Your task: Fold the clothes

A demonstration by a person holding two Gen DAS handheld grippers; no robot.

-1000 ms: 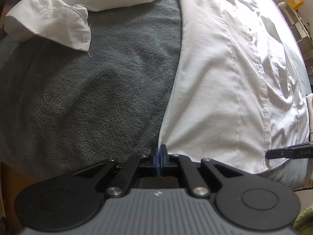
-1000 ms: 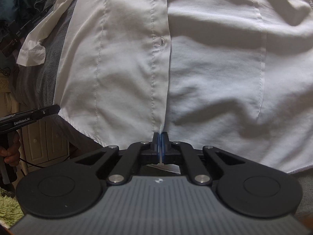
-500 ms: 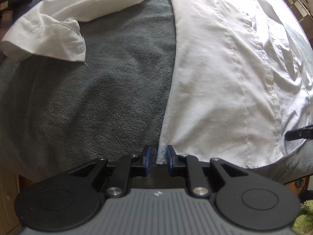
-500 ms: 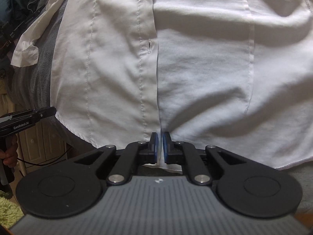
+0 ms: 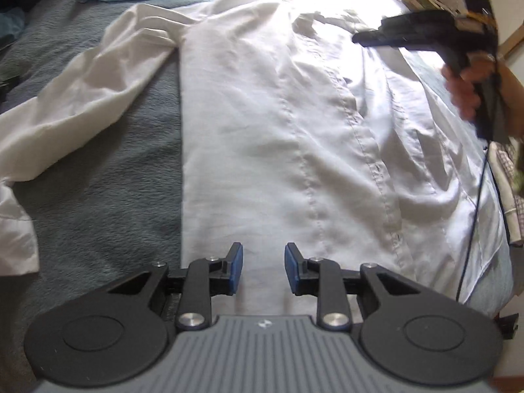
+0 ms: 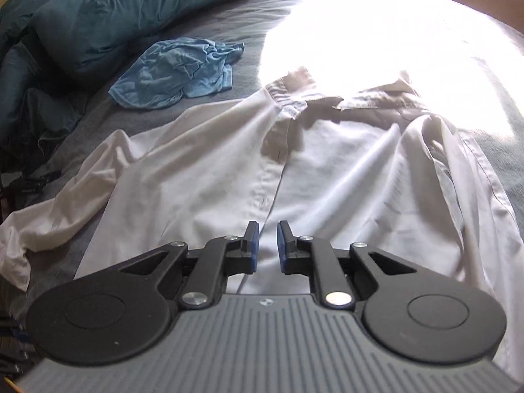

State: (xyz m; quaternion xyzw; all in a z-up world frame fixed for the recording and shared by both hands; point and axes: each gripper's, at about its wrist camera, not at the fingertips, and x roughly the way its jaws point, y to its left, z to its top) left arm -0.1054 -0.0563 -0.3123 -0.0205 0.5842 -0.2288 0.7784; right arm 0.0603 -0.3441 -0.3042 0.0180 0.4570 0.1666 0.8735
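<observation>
Fingers (image 5: 235, 270) of the left gripper (image 5: 260, 270), black linkages tipped with flat blue pads, are standing apart with nothing between them, hovering over the shirt's hem. Those of the right gripper (image 6: 268, 249) are parting right now, a narrower gap, also empty, with the placket showing below them.

Lying flat on the bed (image 5: 98, 203) is the shirt (image 5: 278, 137), thin white woven cloth, front up, softly creased. In the left view it is filling the middle from 6 o'clock up to 12 o'clock; its buttoned placket (image 5: 370, 163), a stitched double strip, is running from 1 o'clock down toward 5 o'clock. One sleeve (image 5: 75, 111) is trailing out limp toward 9 o'clock, ending in a crumpled cuff (image 5: 16, 232) at the edge. At 2 o'clock the right gripper (image 5: 370, 37) is showing as a blurred black pistol shape, held in a hand (image 5: 465, 88), with a thin dark cable (image 5: 475, 216) hanging below.

In the right view the shirt (image 6: 327, 177) is spreading from 6 o'clock up to the pointed collar (image 6: 304, 98) near 12 o'clock, where glare is washing out the bed. Covering the bed is a blanket (image 6: 65, 137), grey and nubbly like fleece. At 10 o'clock a light blue garment (image 6: 177, 75) is lying bunched, thin and wrinkled; beyond it at 11 o'clock a teal duvet (image 6: 98, 16) is lying heaped, puffy.
</observation>
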